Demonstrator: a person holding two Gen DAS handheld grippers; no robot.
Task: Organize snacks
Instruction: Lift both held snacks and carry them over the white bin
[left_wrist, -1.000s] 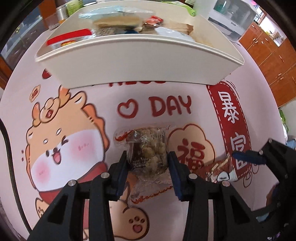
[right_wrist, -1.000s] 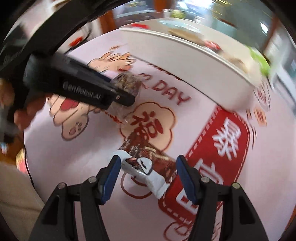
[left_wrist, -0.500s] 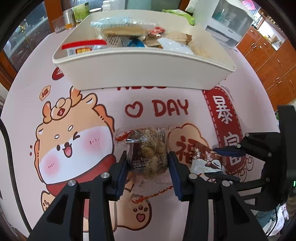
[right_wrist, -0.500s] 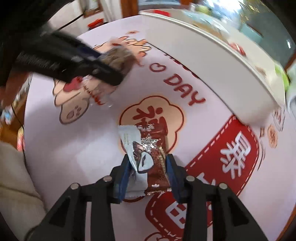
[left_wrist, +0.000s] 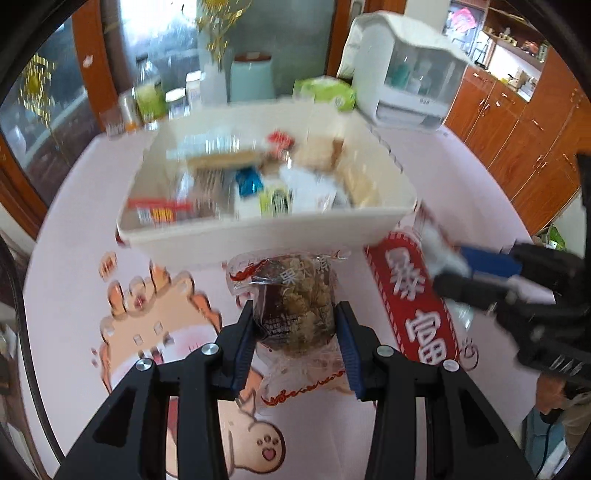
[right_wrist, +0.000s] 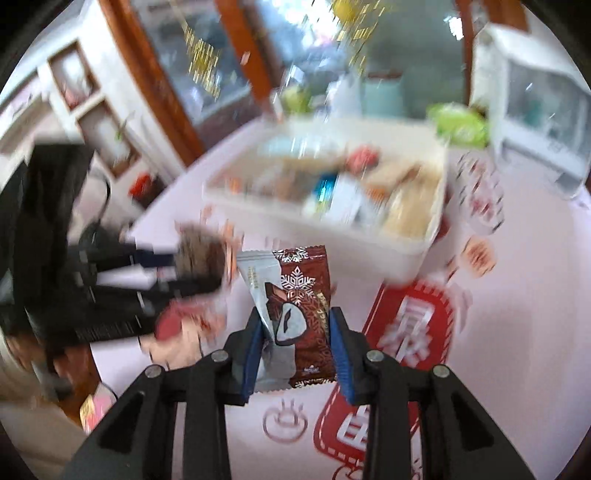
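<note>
- Left wrist view: the left gripper (left_wrist: 295, 341), its blue-padded jaws partly closed, clamps a clear-wrapped brown nutty snack (left_wrist: 293, 310) above the pink cartoon-printed tablecloth (left_wrist: 74, 258). Just beyond sits the white rectangular plastic bin (left_wrist: 266, 229), already loaded with assorted packets. The right gripper (left_wrist: 448, 271) shows blurred at the right edge.
- Right wrist view: the right gripper (right_wrist: 295, 345), jaws pressed tight, holds a brown-and-silver snowflake-printed chocolate wrapper (right_wrist: 295, 314) off the cloth, short of the bin.
</note>
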